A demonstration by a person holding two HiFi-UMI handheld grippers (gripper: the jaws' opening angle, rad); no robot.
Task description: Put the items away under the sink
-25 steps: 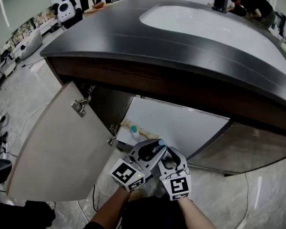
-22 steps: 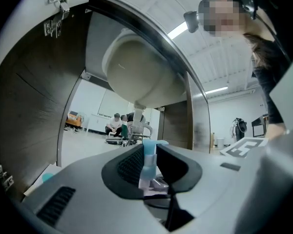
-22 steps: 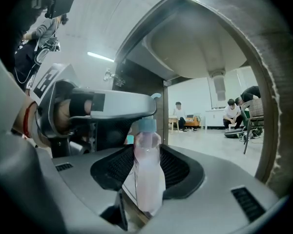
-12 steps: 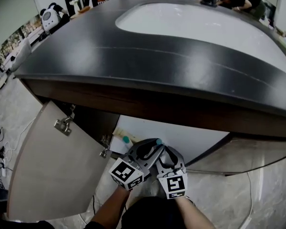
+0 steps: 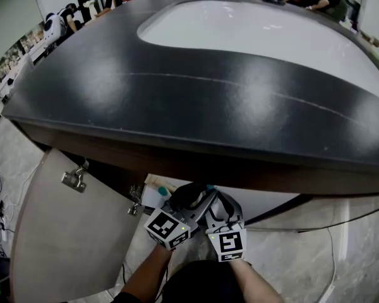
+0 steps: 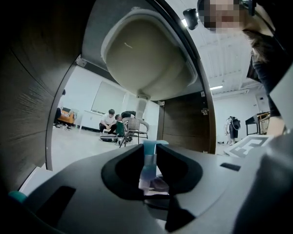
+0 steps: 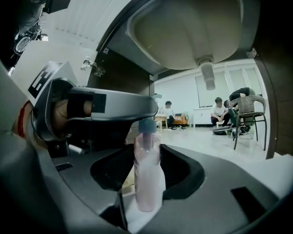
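Observation:
Both grippers sit side by side at the open cabinet under the sink [image 5: 252, 30], pointing level into it. My left gripper [image 5: 191, 196] [image 6: 149, 165] is shut on a slim light-blue item [image 6: 149, 160] with a flat top; I cannot tell what it is. My right gripper [image 5: 222, 206] [image 7: 147, 174] is shut on an upright pink bottle [image 7: 147, 179] with a teal cap. A white bottle with a teal cap [image 5: 155, 196] lies on the cabinet floor at the left.
The dark counter [image 5: 208, 87] overhangs the opening. The cabinet door [image 5: 69, 245] stands open at the left. The sink bowl's underside [image 7: 195, 28] and drain pipe [image 7: 207, 77] hang overhead. People sit beyond the cabinet's open back [image 7: 219, 112].
Both grippers have gone forward and a little down toward the cabinet opening, still holding their items. The counter edge now hides more of the cabinet floor in the head view.

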